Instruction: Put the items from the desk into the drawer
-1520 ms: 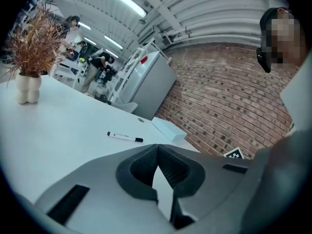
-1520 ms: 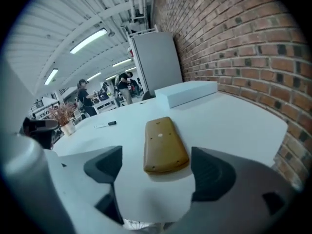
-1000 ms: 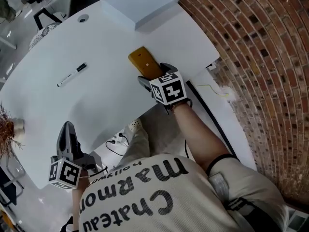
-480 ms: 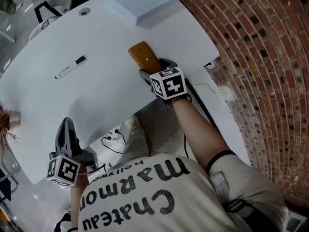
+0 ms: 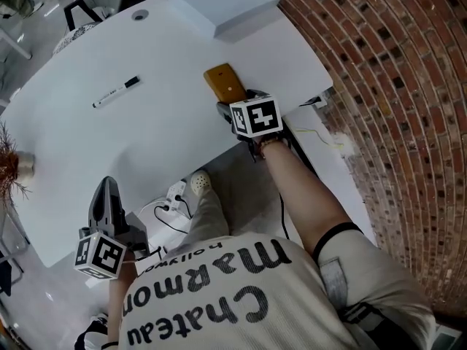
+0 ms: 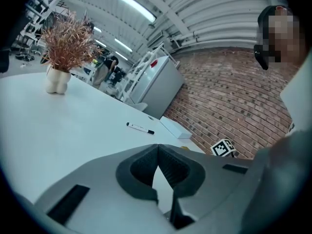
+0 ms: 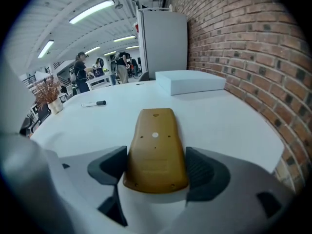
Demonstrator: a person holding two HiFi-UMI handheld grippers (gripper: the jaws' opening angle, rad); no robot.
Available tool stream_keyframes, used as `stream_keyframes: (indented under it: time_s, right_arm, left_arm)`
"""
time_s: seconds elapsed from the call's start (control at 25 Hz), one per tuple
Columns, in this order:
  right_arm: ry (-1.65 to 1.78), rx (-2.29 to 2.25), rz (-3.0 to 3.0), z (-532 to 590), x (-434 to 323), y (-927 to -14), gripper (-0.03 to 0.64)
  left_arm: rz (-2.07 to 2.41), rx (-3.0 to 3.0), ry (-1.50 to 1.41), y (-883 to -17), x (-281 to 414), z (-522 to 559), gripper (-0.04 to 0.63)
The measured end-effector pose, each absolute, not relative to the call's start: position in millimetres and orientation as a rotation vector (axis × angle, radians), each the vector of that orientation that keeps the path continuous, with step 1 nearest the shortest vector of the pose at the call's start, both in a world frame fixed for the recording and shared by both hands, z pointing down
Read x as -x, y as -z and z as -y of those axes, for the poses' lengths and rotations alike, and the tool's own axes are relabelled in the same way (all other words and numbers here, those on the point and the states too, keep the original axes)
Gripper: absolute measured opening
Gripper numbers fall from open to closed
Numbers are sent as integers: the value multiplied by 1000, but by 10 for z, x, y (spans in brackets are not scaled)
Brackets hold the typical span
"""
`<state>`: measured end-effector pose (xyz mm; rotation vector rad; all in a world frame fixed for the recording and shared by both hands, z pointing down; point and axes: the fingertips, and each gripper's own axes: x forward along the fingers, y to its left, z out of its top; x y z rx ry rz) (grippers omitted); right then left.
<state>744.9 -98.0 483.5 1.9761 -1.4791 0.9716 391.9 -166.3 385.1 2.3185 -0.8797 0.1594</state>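
Note:
A flat yellow-brown device (image 5: 225,82) lies on the white desk (image 5: 146,144) near its right edge, long side pointing away from me. My right gripper (image 5: 235,102) is shut on the device (image 7: 156,145), a pad pressed against each long side of its near end (image 7: 156,167). A black-capped white marker (image 5: 115,92) lies further left on the desk, also visible as the marker (image 7: 93,103). My left gripper (image 5: 108,187) hangs at the desk's near edge, shut with nothing in it (image 6: 157,147). No drawer is in view.
A white box (image 5: 222,2) sits at the desk's far end. A dried plant in a vase (image 5: 11,168) stands at the left edge. The brick wall (image 5: 379,64) runs close on the right. A power strip and cables (image 5: 171,199) lie on the floor below.
My right gripper has slid further along the yellow-brown device, so less of it shows beyond the jaws. The left gripper has stayed near the desk's front edge.

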Motion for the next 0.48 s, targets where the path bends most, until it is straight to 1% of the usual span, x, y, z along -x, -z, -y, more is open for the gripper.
stream_keyframes:
  time_s: [0.2, 0.48]
  right_arm:
    - [-1033, -1951, 1464, 815, -7174, -4831, 385]
    - [-1194, -2035, 1537, 673, -6720, -4712, 385]
  left_arm:
    - [872, -2320, -140, -3804, -3842, 1627, 0]
    - [873, -2340, -115, -3665, -3674, 1590, 0]
